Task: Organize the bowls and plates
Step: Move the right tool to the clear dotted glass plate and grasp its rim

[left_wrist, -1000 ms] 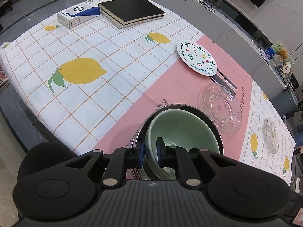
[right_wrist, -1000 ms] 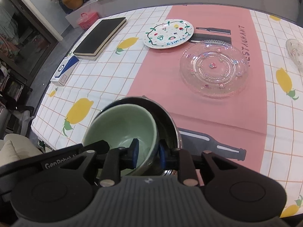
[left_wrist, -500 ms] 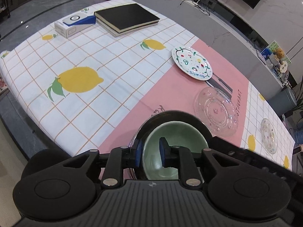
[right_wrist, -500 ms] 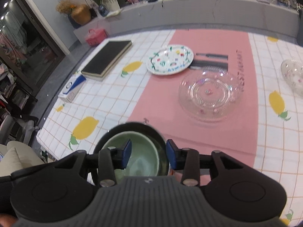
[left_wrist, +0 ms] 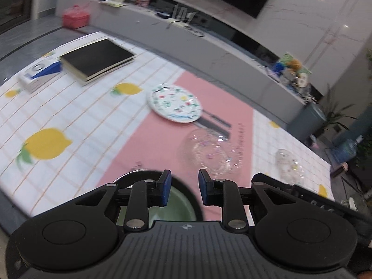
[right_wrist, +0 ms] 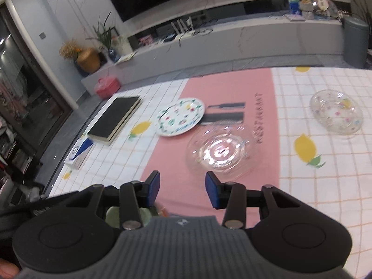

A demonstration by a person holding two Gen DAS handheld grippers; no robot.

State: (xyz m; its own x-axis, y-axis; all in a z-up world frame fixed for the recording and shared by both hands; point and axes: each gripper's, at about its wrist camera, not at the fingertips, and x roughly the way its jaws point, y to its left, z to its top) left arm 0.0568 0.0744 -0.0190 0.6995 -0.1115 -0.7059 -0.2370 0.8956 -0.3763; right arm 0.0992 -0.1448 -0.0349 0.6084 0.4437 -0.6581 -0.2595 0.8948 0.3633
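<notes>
A green bowl (left_wrist: 176,211) sits inside a steel bowl (left_wrist: 137,174) at the table's near edge, just below my left gripper (left_wrist: 184,190), which is open and empty above it. My right gripper (right_wrist: 182,189) is open and empty; a sliver of the green bowl (right_wrist: 114,216) shows under its left finger. A large clear glass plate (right_wrist: 220,153) lies on the pink strip ahead. A white painted plate (right_wrist: 179,119) lies beyond it. A small clear glass bowl (right_wrist: 334,114) sits at the right.
A black book (left_wrist: 97,58) and a blue-and-white box (left_wrist: 39,72) lie at the far left of the lemon-print tablecloth (left_wrist: 69,116). A grey counter (right_wrist: 232,39) runs behind the table.
Both grippers let go of the bowls, opened, and lifted up and back. The green bowl now rests in the steel bowl.
</notes>
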